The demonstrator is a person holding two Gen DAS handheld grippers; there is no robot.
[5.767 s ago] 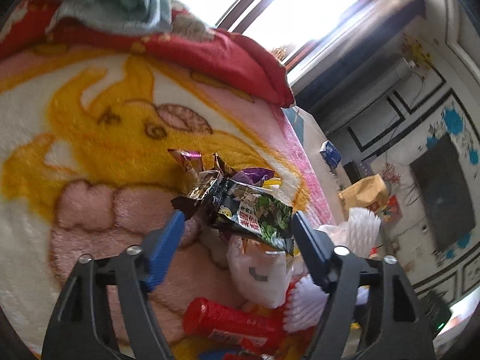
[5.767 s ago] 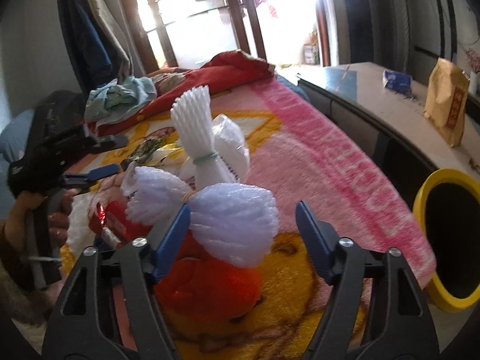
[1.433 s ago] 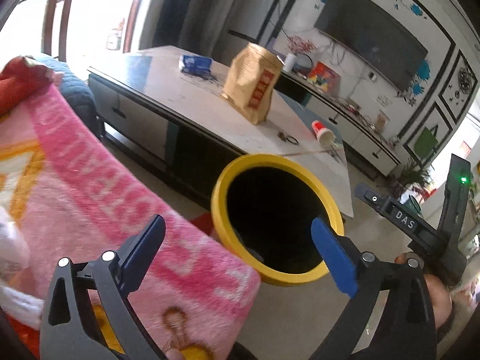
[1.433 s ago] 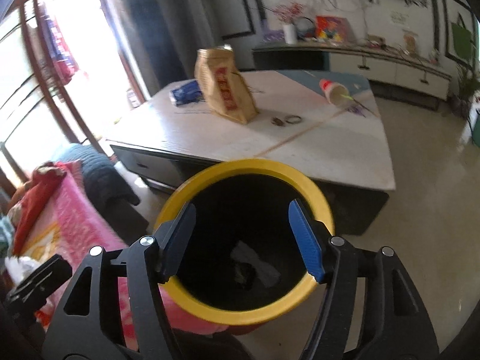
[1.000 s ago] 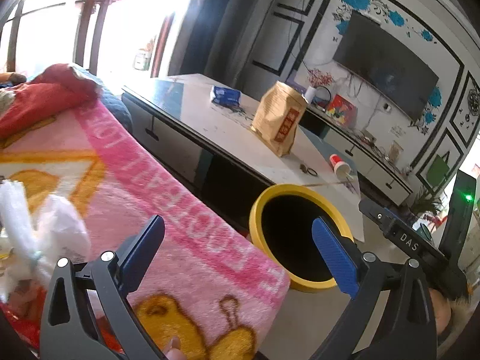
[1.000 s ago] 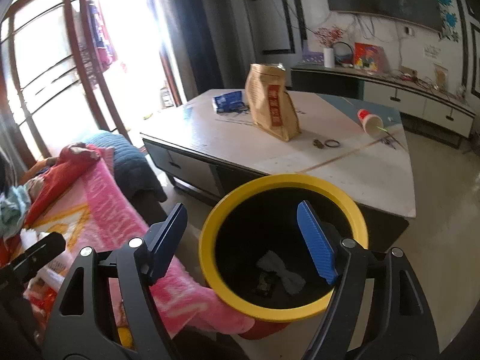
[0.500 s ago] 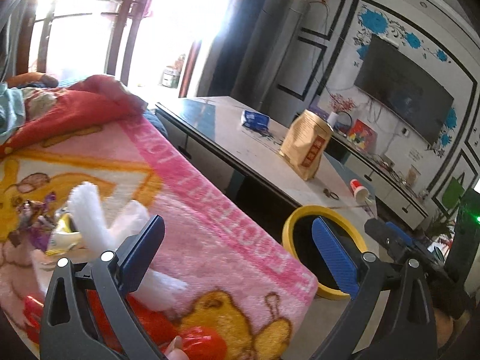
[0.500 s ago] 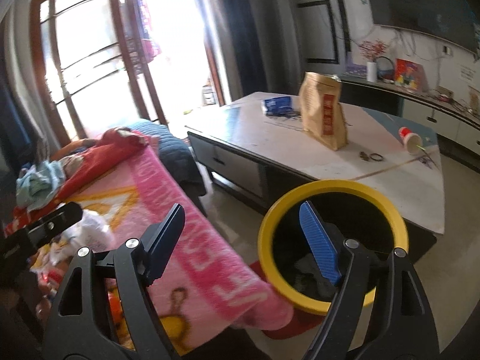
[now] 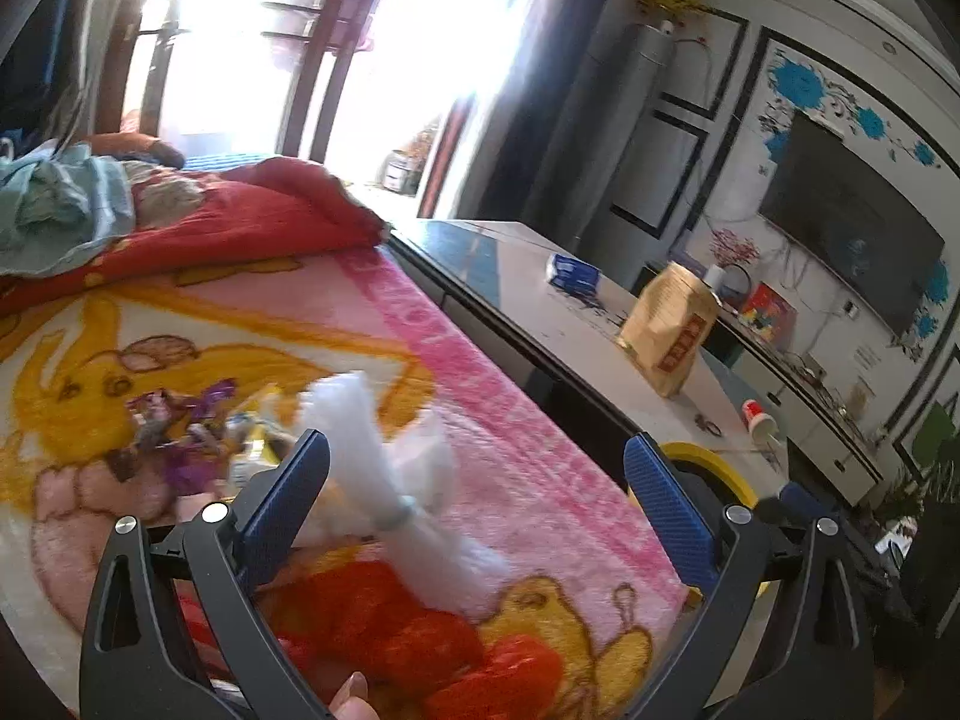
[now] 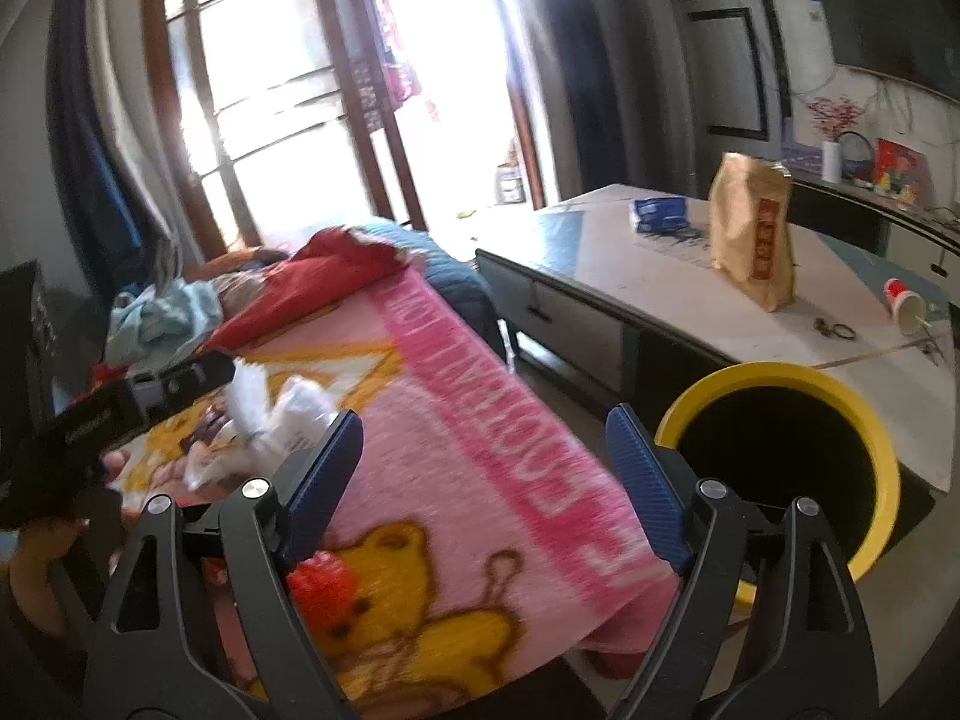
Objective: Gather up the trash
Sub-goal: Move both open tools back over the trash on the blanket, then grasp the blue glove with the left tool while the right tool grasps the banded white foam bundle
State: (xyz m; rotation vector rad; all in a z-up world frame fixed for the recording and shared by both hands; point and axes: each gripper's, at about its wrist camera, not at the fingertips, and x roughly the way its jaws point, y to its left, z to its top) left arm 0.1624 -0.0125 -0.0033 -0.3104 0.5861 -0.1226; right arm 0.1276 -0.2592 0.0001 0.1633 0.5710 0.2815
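A pink and yellow cartoon blanket (image 9: pixel 528 480) covers the bed and fills the lower half of both views. Beside the bed stands a low table (image 10: pixel 690 300) with a tan paper bag (image 10: pixel 753 240) upright on it. A yellow-rimmed bin (image 10: pixel 780 378) sits on the floor between bed and table, right of the blanket's edge. The trash lies on the blanket: a white foam net (image 9: pixel 384 480) tied at its middle, crumpled purple wrappers (image 9: pixel 180 432) just left of it, red packaging (image 9: pixel 384 618) in front. The left gripper (image 9: pixel 477 489) is wide open, empty; the foam net lies ahead of it, near the left finger, contact not discernible. The right gripper (image 10: pixel 483 456) is empty with its jaws opening; it points over the blanket's edge, the trash well to its left, the bin to its right.
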